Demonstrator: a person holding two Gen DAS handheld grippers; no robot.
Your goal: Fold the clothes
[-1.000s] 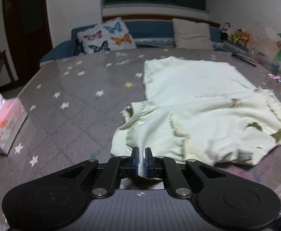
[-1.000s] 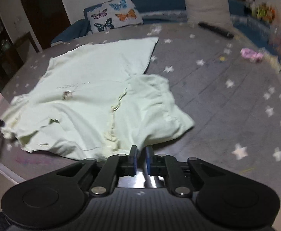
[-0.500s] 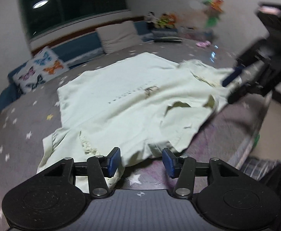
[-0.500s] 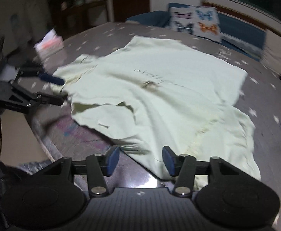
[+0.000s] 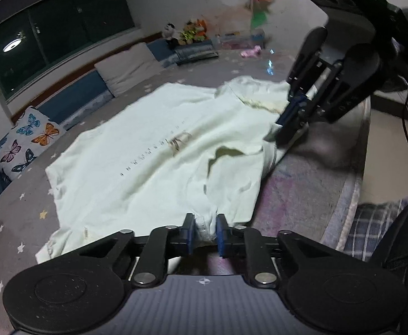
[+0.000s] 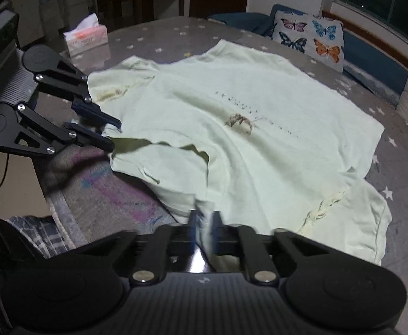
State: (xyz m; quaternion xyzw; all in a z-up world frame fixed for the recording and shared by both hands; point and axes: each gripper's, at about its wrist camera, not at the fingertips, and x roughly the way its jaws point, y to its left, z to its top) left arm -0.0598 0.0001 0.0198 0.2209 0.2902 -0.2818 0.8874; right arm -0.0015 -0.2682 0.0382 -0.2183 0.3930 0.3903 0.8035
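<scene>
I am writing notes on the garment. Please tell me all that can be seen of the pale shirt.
The pale shirt looks like soft cotton, light yellow-green, lying mostly flat and wrinkled on the star-patterned cover. A line of small dark print and a small motif cross its front. The left gripper and right gripper each pinch fabric at its near edge.

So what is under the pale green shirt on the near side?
The pale green shirt lies on a grey star-print cover; near the edge a purple-marked mat shows. Whatever lies directly beneath the fabric is covered. The left tool and right tool each pinch its near edge.
</scene>
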